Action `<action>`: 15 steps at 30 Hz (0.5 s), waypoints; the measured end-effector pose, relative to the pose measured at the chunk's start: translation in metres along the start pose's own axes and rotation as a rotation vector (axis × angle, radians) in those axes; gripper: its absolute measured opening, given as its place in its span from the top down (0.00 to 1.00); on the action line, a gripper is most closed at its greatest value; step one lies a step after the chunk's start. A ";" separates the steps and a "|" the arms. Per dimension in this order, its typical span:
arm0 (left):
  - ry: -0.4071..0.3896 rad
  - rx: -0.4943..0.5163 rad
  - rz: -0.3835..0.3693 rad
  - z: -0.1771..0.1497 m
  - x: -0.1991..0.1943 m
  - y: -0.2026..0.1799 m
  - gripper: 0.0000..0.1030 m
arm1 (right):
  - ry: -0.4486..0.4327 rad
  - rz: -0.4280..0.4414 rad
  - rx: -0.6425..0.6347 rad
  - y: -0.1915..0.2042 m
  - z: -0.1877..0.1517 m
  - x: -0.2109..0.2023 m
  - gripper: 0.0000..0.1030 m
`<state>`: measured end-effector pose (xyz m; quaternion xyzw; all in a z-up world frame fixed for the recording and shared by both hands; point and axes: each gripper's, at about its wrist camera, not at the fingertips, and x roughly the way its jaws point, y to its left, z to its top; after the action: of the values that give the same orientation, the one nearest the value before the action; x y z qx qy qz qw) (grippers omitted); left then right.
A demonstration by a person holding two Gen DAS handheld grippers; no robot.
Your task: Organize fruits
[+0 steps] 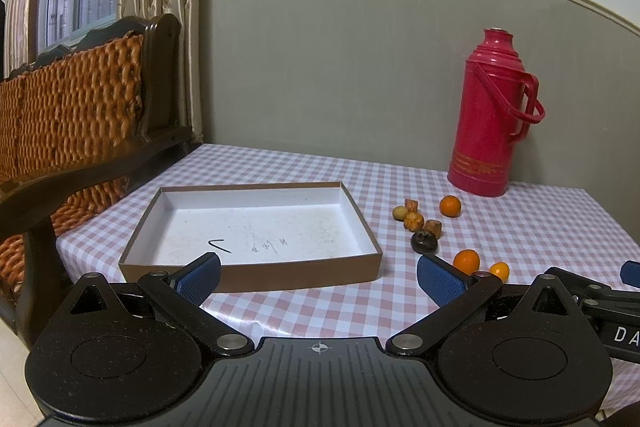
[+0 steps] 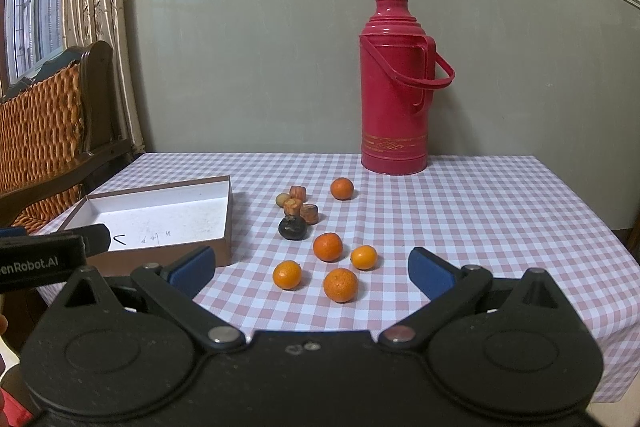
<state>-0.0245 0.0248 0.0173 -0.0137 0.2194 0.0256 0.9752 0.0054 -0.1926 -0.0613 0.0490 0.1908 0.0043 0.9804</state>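
A shallow brown cardboard box [image 1: 160,207] with a white inside lies empty on the checked tablecloth; it also shows in the right wrist view [image 2: 230,211]. Several small oranges [image 2: 327,247] lie to its right, with a dark fruit [image 2: 293,228] and small brownish fruits [image 2: 298,193] behind them. My left gripper [image 1: 318,277] is open and empty, just in front of the box's near wall. My right gripper [image 2: 312,269] is open and empty, just short of the nearest oranges [image 2: 340,285].
A tall red thermos [image 2: 394,87] stands at the back of the table by the grey wall. A wooden chair with a woven orange back [image 1: 72,107] stands at the table's left. The table's right edge [image 2: 592,227] drops off.
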 end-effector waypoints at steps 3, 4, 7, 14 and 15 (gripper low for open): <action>0.004 0.003 -0.001 0.000 0.002 -0.002 0.00 | 0.000 -0.001 0.002 -0.001 0.000 0.001 0.06; 0.006 0.005 -0.003 0.000 0.002 -0.003 0.00 | 0.000 -0.001 0.003 -0.002 0.000 0.001 0.06; 0.011 0.015 -0.010 -0.001 0.005 -0.006 0.00 | -0.001 -0.009 0.005 -0.004 -0.001 0.001 0.06; 0.023 0.040 -0.042 -0.005 0.011 -0.016 0.00 | 0.003 -0.031 0.014 -0.013 -0.005 0.003 0.06; 0.025 0.046 -0.047 -0.006 0.012 -0.018 0.00 | 0.004 -0.034 0.014 -0.015 -0.006 0.004 0.06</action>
<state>-0.0153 0.0072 0.0075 0.0032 0.2318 -0.0024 0.9728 0.0067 -0.2067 -0.0695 0.0527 0.1937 -0.0138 0.9795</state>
